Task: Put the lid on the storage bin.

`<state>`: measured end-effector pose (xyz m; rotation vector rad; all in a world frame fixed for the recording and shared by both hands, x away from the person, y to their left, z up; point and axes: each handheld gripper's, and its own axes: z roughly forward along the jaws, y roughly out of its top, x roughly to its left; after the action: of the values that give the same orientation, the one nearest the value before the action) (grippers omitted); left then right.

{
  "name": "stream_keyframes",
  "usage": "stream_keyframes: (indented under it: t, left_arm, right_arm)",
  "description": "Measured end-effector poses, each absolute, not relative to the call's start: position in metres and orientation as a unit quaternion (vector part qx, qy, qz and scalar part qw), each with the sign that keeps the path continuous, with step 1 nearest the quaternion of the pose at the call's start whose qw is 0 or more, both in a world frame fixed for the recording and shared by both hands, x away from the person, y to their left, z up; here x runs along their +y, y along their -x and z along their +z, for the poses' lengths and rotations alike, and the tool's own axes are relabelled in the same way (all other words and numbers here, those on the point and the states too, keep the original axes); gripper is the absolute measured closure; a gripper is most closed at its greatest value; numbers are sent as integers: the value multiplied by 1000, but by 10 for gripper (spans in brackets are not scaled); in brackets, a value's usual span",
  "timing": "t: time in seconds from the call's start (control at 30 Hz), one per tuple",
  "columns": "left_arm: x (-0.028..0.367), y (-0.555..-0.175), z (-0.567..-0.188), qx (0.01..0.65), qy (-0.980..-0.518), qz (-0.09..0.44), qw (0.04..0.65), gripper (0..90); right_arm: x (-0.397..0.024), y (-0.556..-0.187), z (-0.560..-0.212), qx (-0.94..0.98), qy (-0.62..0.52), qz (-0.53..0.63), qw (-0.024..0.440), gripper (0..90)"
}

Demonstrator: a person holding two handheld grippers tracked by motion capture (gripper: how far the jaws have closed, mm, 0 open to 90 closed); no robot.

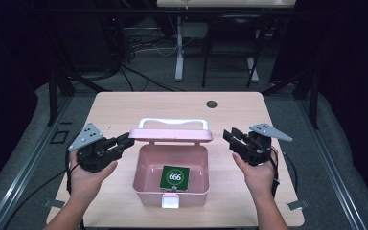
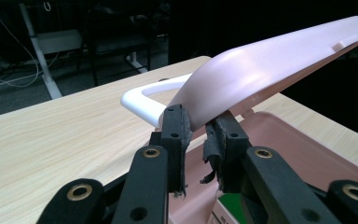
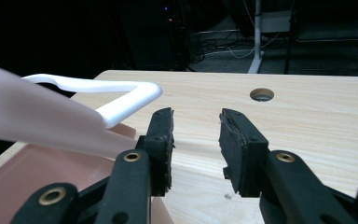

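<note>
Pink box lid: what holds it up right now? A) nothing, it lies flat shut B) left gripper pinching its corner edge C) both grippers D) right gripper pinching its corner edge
B: the left gripper has its jaws pinched on the corner edge of the raised pink lid, while the right gripper stands open beside the lid with nothing between its jaws.
</note>
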<state>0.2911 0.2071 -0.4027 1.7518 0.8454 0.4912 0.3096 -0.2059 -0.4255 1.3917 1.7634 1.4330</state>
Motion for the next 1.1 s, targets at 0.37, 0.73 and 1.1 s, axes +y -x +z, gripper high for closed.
stream_keyframes:
  t: [0.37, 0.73, 1.1]
  left_arm:
    - [211, -277, -410, 349, -741, 198, 538, 767]
    - [214, -263, -419, 344, -745, 196, 537, 767]
    - [216, -254, -429, 340, -747, 191, 538, 766]
  right_arm:
    - [-206, -311, -427, 642, -507, 525, 236, 631]
    - [-201, -313, -430, 646, -505, 523, 232, 631]
    - [-200, -314, -431, 649, -504, 522, 231, 630]
